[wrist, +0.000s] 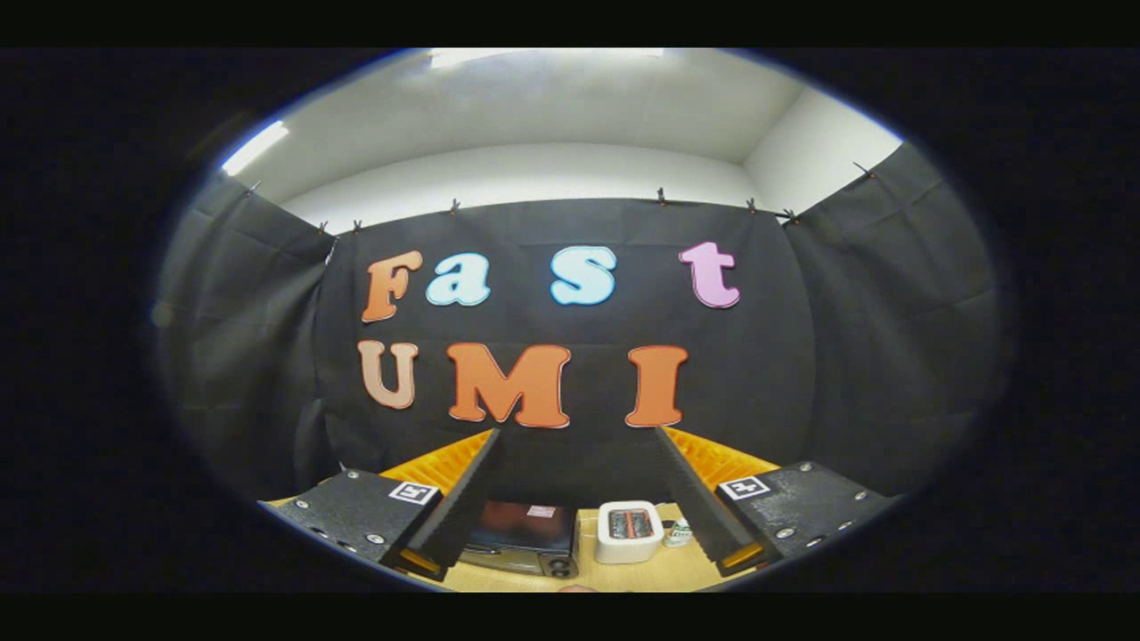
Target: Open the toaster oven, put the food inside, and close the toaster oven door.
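- Where the wooden table [641,574] meets the black cloth wall, the toaster oven [521,537] stands, just beyond the tip of the left finger and partly hidden by it.
- Its top is dark and shiny, and a small pale label lies on it; the lower front is metal with a dark knob at the right corner.
- Whether the oven door is open or closed, I cannot tell from this high angle.
- Just beside the oven, on its right, stands a white toaster [630,531] with two slots on top, and something reddish shows inside the slots.
- To the right of the toaster is a small bottle [679,532] with a white cap, close to the right finger.
- The gripper [577,563] is held above the table and well back from these things, with its two fingers wide apart and nothing between them.
- The oven, the toaster and the bottle all show in the gap between the fingers, ahead of them.
- Each finger carries a dark plate with screws and a small square marker.
- At the near edge of the table a small pinkish thing shows, too small to identify.
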A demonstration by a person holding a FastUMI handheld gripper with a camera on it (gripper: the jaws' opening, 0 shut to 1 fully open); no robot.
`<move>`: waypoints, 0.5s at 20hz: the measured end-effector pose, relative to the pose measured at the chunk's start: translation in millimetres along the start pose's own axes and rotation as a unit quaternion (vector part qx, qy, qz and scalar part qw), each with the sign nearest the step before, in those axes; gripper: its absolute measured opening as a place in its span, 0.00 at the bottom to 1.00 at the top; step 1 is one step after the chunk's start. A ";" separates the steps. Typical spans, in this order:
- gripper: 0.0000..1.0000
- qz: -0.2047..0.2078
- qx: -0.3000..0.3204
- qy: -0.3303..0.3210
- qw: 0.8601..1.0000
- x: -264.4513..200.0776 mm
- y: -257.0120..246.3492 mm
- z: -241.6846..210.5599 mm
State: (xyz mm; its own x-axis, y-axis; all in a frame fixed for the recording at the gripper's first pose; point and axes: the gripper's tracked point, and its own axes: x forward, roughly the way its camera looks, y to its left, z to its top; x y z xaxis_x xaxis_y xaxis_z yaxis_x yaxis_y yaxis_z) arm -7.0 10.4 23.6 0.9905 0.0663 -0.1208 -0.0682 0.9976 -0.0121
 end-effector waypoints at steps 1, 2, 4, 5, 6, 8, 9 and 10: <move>0.99 0.001 0.000 -0.010 1.000 -1.6 0.0 6.1; 0.99 0.003 -0.002 -0.018 1.000 -3.5 0.7 9.8; 0.98 0.000 -0.007 -0.030 1.000 -4.6 0.4 15.9; 0.98 -0.002 -0.007 -0.035 0.999 -3.9 0.4 20.6; 0.98 0.001 -0.005 -0.040 0.999 -3.7 3.1 26.2; 0.98 0.007 -0.007 -0.047 0.999 -4.5 8.2 33.3; 0.98 0.007 -0.009 -0.048 0.999 -4.2 9.7 35.6; 0.98 0.008 -0.010 -0.050 0.999 -4.5 11.0 37.0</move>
State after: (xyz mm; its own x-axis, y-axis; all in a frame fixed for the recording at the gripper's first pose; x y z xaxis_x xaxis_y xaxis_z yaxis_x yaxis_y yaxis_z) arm -7.7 21.8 60.7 0.9962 0.0847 -0.0222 -0.0854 0.9959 -0.0300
